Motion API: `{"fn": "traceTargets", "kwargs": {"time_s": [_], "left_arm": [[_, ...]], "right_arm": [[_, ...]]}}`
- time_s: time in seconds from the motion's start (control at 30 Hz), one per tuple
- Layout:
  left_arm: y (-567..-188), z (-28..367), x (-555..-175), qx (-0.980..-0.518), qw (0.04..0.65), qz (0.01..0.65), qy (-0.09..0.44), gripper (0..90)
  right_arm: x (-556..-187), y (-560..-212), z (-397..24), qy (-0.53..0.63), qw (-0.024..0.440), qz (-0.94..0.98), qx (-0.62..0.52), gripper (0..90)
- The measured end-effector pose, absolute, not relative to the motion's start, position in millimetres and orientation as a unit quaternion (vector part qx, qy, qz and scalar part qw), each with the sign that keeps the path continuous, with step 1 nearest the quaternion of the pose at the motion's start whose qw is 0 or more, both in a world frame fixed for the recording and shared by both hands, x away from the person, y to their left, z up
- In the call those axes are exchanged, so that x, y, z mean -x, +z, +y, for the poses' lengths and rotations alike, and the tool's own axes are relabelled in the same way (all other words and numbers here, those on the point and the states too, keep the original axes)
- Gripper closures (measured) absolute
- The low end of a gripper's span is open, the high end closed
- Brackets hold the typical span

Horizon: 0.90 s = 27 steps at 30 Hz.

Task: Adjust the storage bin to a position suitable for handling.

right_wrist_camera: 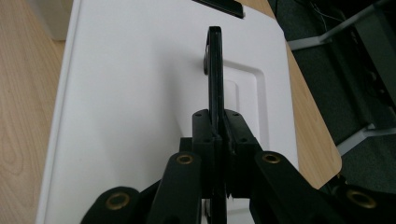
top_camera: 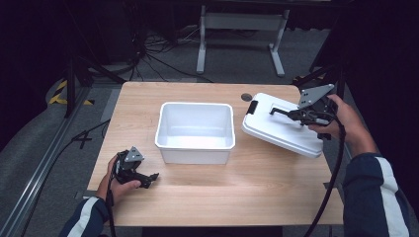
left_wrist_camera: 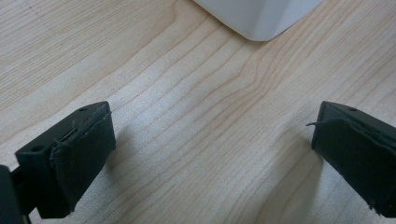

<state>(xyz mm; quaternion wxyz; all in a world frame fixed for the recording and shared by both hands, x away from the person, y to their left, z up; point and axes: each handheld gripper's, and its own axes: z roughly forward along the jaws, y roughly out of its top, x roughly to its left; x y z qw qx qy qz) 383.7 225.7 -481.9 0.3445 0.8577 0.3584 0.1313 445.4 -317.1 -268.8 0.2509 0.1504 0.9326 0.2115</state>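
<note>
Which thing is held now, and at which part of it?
The right gripper is shut on the black handle of the white lid. The left gripper holds nothing; its jaws stand open over the table.

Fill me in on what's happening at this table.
A person is working with tongs in each hand. The right tongs are shut on the black handle of a white lid, holding it tilted at the right of the wooden table. The open white bin sits mid-table with nothing visible inside it. The left tongs rest open on the table near the bin's front left corner, holding nothing. The lid is not yet on the bin.
</note>
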Motion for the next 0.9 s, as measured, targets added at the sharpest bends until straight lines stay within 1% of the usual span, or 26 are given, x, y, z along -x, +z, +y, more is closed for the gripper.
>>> {"fn": "traceTargets", "kwargs": {"time_s": [0.27,0.6,0.9], "left_arm": [[-482,226,-384,-0.858,0.345,0.359,0.131,0.1],[-482,226,-384,-0.858,0.345,0.358,0.131,0.1],[-482,226,-384,-0.858,0.345,0.358,0.131,0.1]], "right_arm": [[-455,-292,-318,0.205,0.236,0.936,-0.161,85.1],[-469,-342,-316,0.201,0.208,0.940,-0.181,85.0],[-478,-362,-317,0.204,0.192,0.941,-0.190,85.0]]}}
